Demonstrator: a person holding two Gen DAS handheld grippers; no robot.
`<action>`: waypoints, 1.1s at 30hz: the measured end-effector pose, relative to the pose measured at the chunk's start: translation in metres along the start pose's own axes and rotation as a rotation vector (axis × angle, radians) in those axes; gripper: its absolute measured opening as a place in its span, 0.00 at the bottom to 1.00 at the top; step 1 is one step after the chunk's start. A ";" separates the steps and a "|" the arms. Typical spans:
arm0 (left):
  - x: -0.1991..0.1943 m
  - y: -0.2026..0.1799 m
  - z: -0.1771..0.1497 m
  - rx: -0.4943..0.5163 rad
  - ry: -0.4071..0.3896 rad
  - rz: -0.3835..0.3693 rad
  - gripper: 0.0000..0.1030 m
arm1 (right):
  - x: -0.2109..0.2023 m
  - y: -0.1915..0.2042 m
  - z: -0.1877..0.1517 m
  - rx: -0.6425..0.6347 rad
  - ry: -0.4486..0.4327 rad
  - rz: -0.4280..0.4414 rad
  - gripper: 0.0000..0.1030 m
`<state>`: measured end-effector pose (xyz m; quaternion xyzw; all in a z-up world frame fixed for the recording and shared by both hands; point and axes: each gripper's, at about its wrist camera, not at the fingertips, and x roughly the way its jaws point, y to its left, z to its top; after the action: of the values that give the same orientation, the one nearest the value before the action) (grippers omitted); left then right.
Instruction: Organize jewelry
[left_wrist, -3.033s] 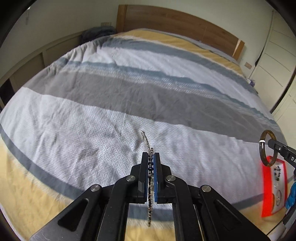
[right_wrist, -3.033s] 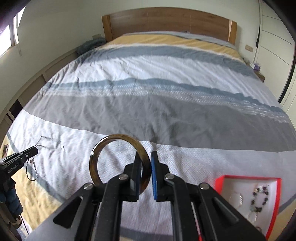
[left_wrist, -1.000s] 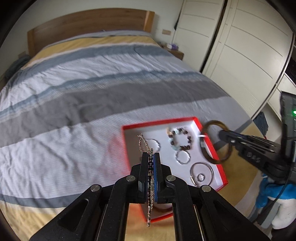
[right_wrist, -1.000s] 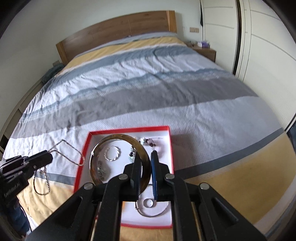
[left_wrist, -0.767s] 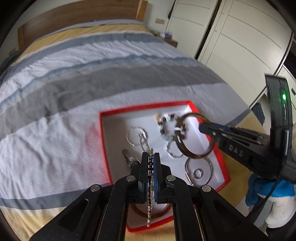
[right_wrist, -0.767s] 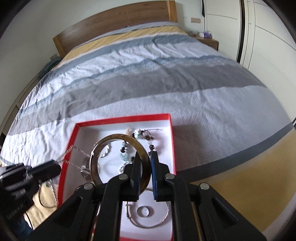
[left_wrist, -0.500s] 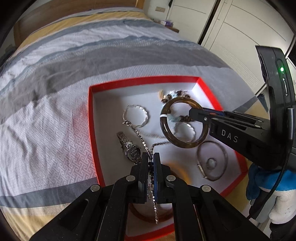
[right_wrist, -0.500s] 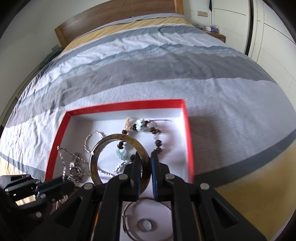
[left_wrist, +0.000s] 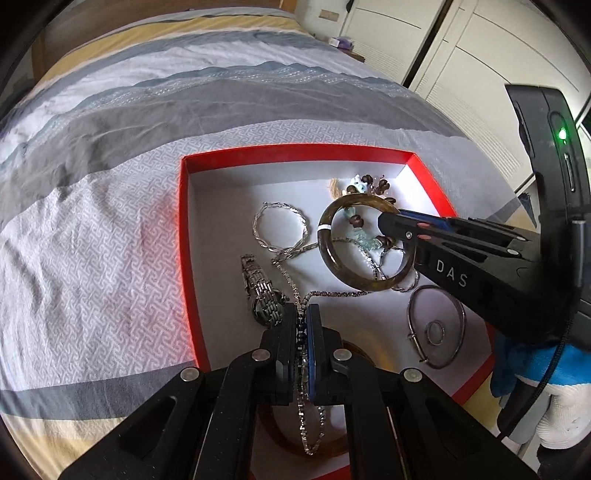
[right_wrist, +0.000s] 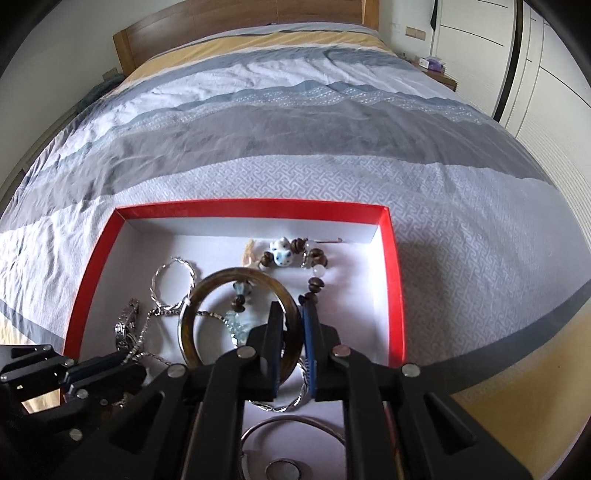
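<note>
A red box with a white floor lies on the bed and holds jewelry. My left gripper is shut on a silver chain necklace whose far end trails on the box floor. My right gripper is shut on a brown bangle and holds it just above the box's middle. In the box lie a silver watch, a twisted silver bracelet, a beaded bracelet with a ceramic charm, and a thin metal bangle.
The bed has a striped grey, white and yellow cover with a wooden headboard. White wardrobe doors stand to the right. Another brown bangle lies under my left gripper in the box.
Both grippers moved from over the open bed to the box and lowered into it. The chain's end now rests on the box floor. The bangle hangs lower over the jewelry.
</note>
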<state>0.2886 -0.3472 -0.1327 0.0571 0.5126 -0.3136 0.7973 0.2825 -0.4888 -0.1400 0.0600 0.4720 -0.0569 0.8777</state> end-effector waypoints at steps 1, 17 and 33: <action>0.000 0.002 0.000 -0.007 0.002 -0.003 0.05 | 0.000 0.000 0.000 0.001 0.004 0.000 0.11; -0.040 0.002 -0.012 -0.038 -0.055 0.010 0.41 | -0.047 -0.003 -0.011 0.050 -0.033 -0.032 0.36; -0.166 0.028 -0.069 -0.097 -0.202 0.142 0.65 | -0.149 0.059 -0.057 -0.017 -0.120 -0.034 0.49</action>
<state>0.2043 -0.2232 -0.0301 0.0228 0.4388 -0.2351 0.8670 0.1631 -0.4146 -0.0435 0.0410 0.4198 -0.0715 0.9039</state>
